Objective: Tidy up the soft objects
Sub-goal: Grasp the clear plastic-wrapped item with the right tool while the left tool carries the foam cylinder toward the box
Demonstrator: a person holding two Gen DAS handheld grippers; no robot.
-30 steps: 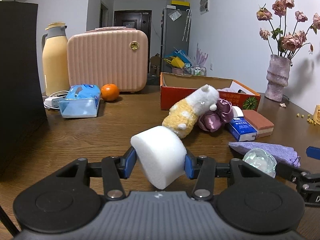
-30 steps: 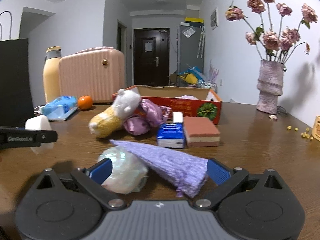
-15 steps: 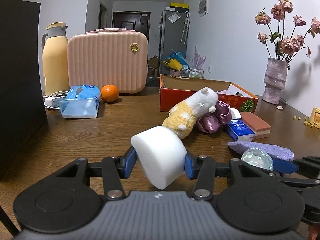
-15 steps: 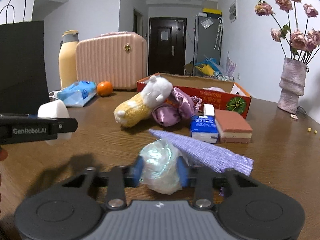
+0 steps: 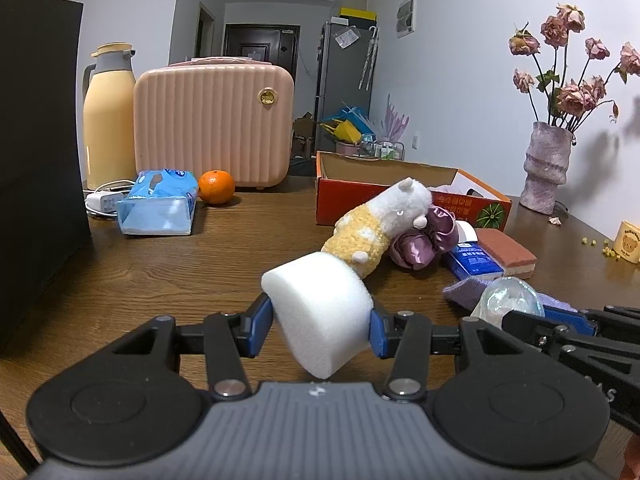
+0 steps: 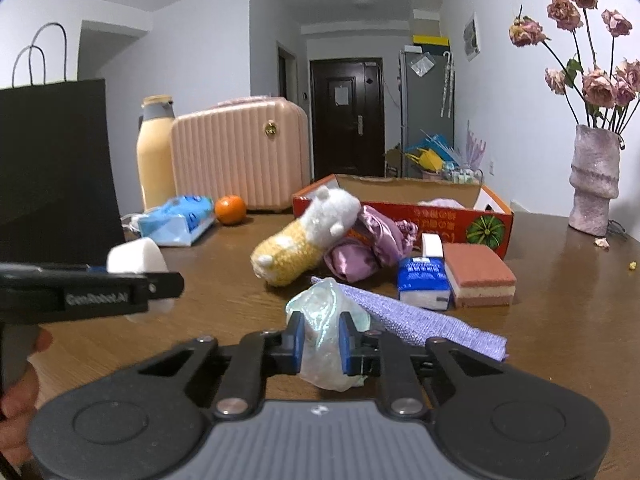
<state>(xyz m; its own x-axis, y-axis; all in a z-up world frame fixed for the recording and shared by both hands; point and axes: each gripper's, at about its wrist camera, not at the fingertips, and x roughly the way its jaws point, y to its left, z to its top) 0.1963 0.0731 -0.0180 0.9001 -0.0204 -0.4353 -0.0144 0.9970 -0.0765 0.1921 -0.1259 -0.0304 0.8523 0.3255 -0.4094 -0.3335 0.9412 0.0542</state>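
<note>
The right gripper had its jaws squeezed tight on a crinkly plastic bundle; the left gripper pinched a white sponge. Lifting both gently toward the red box seemed wisest.

We're in someone's home here: a wooden worktop cluttered with a pink suitcase, thermos and vase of dried roses, and behind the suitcase a hallway to a dark front door.
</note>
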